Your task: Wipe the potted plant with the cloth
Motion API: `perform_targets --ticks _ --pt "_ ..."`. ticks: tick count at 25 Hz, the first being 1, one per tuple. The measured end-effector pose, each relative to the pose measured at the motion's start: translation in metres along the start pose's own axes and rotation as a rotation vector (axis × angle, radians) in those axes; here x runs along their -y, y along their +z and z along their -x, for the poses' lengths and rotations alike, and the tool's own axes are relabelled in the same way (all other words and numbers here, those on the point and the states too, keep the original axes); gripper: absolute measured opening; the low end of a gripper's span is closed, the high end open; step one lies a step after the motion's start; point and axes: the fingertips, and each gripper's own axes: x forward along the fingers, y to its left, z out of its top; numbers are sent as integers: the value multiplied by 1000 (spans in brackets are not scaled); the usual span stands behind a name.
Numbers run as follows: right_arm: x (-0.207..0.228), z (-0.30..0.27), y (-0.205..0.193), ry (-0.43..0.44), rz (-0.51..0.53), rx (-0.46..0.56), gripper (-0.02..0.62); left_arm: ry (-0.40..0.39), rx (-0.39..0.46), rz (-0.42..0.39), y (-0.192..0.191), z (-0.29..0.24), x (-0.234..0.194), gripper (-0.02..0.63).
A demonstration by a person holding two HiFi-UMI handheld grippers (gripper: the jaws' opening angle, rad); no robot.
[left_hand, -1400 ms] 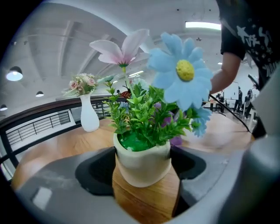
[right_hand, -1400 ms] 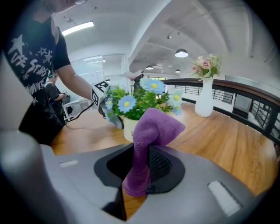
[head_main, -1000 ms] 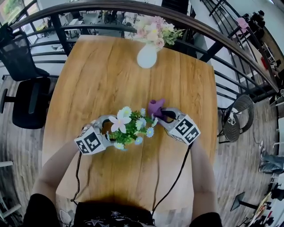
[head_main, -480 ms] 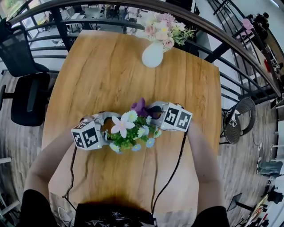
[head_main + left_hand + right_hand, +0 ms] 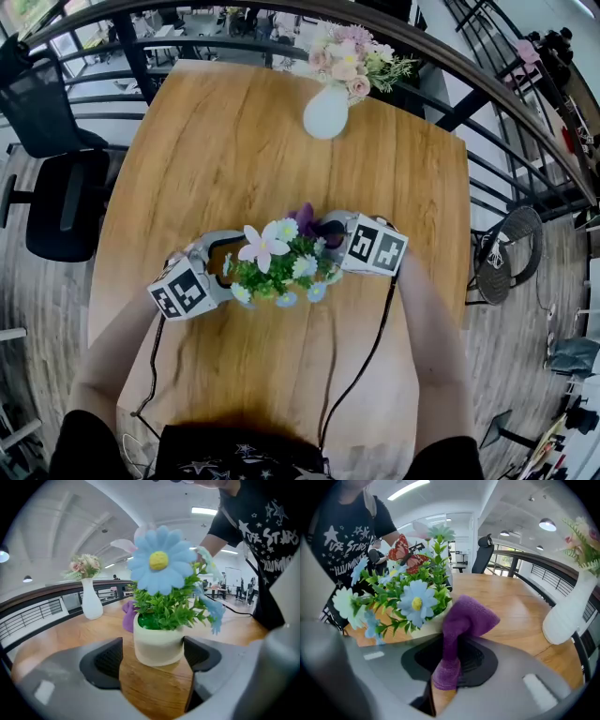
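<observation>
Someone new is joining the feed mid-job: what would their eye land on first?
First, the potted plant with its pastel flowers, near the middle of the wooden table, its pot standing between the open jaws of the left gripper. Next, the purple cloth pinched in the right gripper, close beside the foliage. Last, the white vase of pink flowers at the table's far edge.

My left gripper (image 5: 153,657) sits low on the wooden tabletop (image 5: 154,688) with its jaws apart around the potted plant (image 5: 158,641); the jaw on the right of my view meets the cream pot's wall, the other shows a sliver of wood beside it; a big blue flower (image 5: 159,566) tops the green leaves; a purple cloth (image 5: 128,617) lies just behind the pot; a white vase (image 5: 91,604) stands farther off.
</observation>
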Motion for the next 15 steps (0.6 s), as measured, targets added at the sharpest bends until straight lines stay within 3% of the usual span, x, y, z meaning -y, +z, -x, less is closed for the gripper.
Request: perform_targets --ticks 8,15 --pt "0 3 -7 -83 -54 47 78 209 37 72 2 8 -1 422" --pt "-1 8 -13 -150 -118 71 77 241 49 85 6 5 2 411"
